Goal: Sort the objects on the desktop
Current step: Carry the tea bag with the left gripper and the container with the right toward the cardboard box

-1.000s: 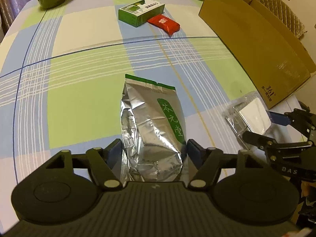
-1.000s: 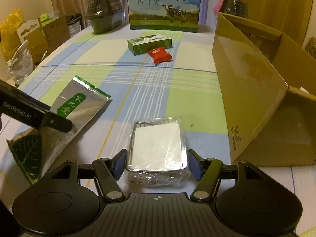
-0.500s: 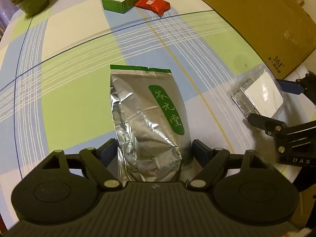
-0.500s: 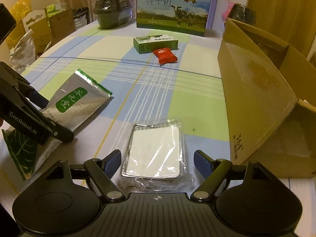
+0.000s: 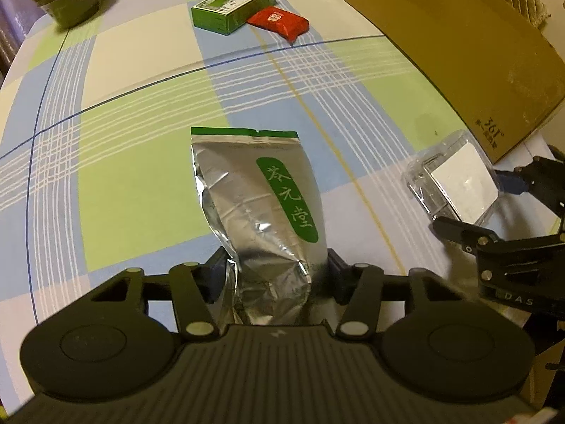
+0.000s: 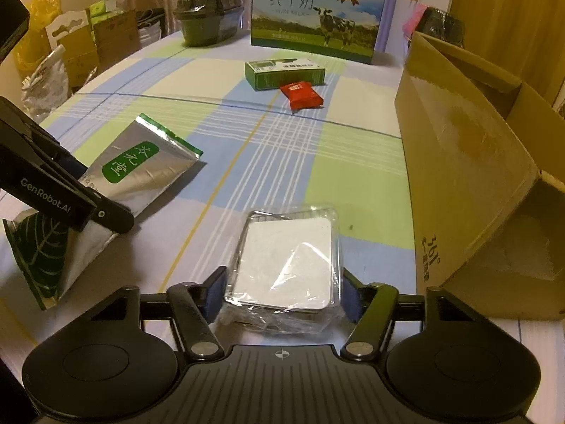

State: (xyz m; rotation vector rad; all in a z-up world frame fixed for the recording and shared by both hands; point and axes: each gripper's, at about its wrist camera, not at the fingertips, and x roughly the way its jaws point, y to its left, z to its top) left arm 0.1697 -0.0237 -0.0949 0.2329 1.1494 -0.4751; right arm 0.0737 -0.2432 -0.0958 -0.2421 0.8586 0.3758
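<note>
While the left gripper (image 5: 275,275) pinches the near end of a silver foil pouch (image 5: 261,205) between its blue pads, the right gripper (image 6: 282,293) is closed against the sides of a clear plastic case (image 6: 289,261) holding a white card. Both packages lie on a table (image 6: 353,176) covered with a plaid cloth of blue, green and cream squares. Ahead of the left tongs, far up the cloth, a green carton (image 5: 233,9) touches a red sachet (image 5: 279,23). To the right of both tongs stands an open cardboard box (image 6: 466,183), its near wall just beside the plastic case. Beyond the right tongs, at the far edge, sit a milk gift box (image 6: 317,10) printed with a cow and a dark wrapped bowl (image 6: 208,10). Left of the table are paper bags (image 6: 70,46) and a yellow sack, with curtains behind and a wooden door at the far right
</note>
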